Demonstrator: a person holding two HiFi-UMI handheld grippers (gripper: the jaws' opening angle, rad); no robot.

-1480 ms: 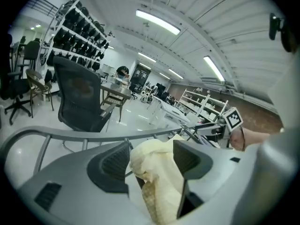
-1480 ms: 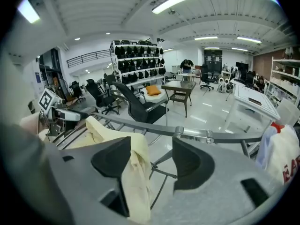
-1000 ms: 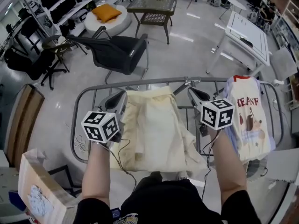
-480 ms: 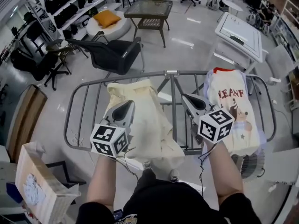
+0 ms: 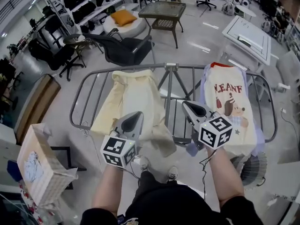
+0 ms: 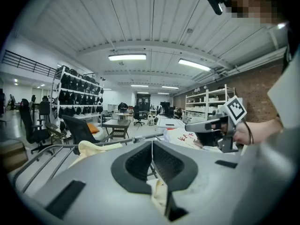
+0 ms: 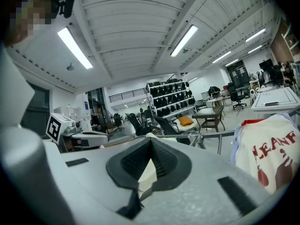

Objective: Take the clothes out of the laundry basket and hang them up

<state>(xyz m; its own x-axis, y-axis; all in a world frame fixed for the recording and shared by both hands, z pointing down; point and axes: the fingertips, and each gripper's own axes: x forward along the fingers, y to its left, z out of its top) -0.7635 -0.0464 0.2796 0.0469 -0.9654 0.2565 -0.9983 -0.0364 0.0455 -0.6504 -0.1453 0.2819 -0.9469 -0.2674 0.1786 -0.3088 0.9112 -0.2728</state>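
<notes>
A cream shirt (image 5: 131, 97) lies draped over the left half of the grey drying rack (image 5: 171, 67). A white shirt with a red cartoon print (image 5: 229, 102) hangs over its right half. My left gripper (image 5: 137, 115) is shut and holds nothing, its tip near the cream shirt's lower hem. My right gripper (image 5: 186, 105) is also shut and holds nothing, between the two garments. In the left gripper view the jaws (image 6: 152, 142) meet, with cream cloth (image 6: 91, 148) behind them. The right gripper view shows closed jaws (image 7: 151, 139) and the printed shirt (image 7: 272, 149) at right. The laundry basket (image 5: 37, 168) stands at lower left with white cloth in it.
Beyond the rack are a black chair (image 5: 124, 50), a glass-top table (image 5: 164, 8), a round white seat with an orange cushion (image 5: 123, 18) and a white table (image 5: 248, 32). Shelves of black bags (image 5: 89, 3) line the far left. A wooden bench (image 5: 33, 107) sits left.
Both grippers have drawn back from the rack toward the person, away from the cream shirt, which stays draped on the bars. More of the basket shows at lower left.
</notes>
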